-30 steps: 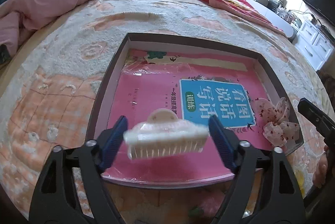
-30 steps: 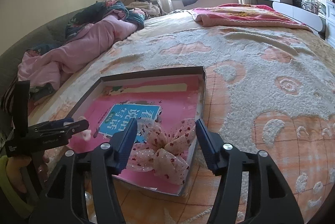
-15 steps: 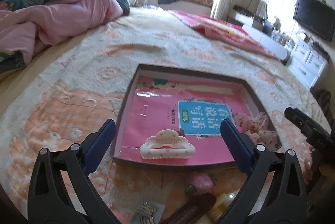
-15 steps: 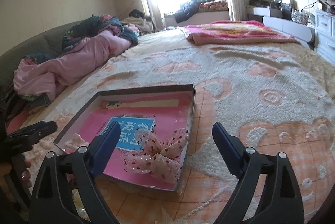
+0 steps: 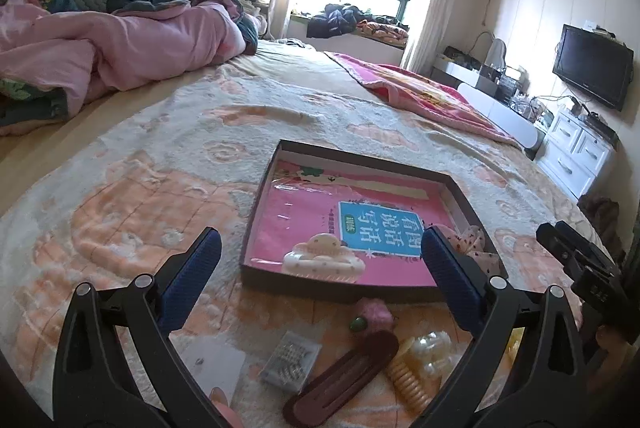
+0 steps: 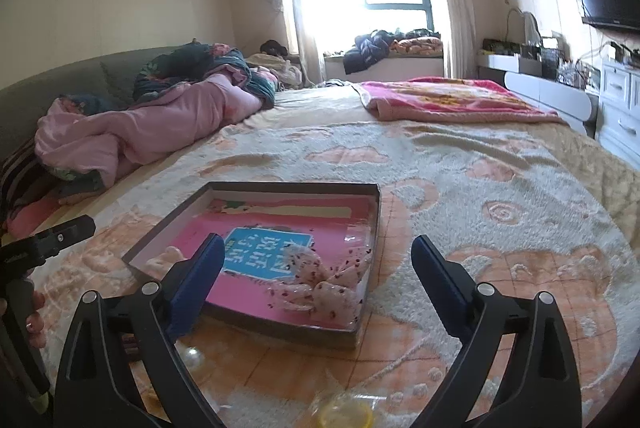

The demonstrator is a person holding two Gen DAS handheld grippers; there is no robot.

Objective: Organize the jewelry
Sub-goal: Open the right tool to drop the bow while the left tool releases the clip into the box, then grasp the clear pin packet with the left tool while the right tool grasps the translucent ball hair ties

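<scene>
Jewelry sorting looks partly done: a cream claw clip (image 5: 324, 258) lies inside the shallow dark tray (image 5: 340, 290) near its front wall, and a dotted fabric bow (image 6: 320, 288) rests in the tray's near right corner, both on a pink booklet (image 5: 320, 212) lining the bottom.

Loose pieces wait on the blanket (image 5: 120, 208) in front of the tray, at about 6 o'clock from it in the left wrist view: a long brown barrette (image 5: 344, 380), a pale yellow claw clip (image 5: 420, 364), a small pink ornament (image 5: 374, 312), a packet of small metal pins (image 5: 290, 362) and a white card (image 5: 212, 364).

The left gripper (image 5: 320, 268) hangs above these pieces with its blue-padded tongs spread wide and nothing between them. The right gripper (image 6: 316, 268) is likewise wide open and empty, held low in front of the tray and aimed across its near right corner toward 12 o'clock.

The step in hand is probably choosing the next piece. To do it well, I would tilt the left tongs down toward 6 o'clock and close across the barrette's narrow width or the yellow clip's body, not lengthwise. The soft pile gives under pressure, so a slow descent helps. The flat pin packet may need a shallow, scooping approach to lift an edge.
</scene>
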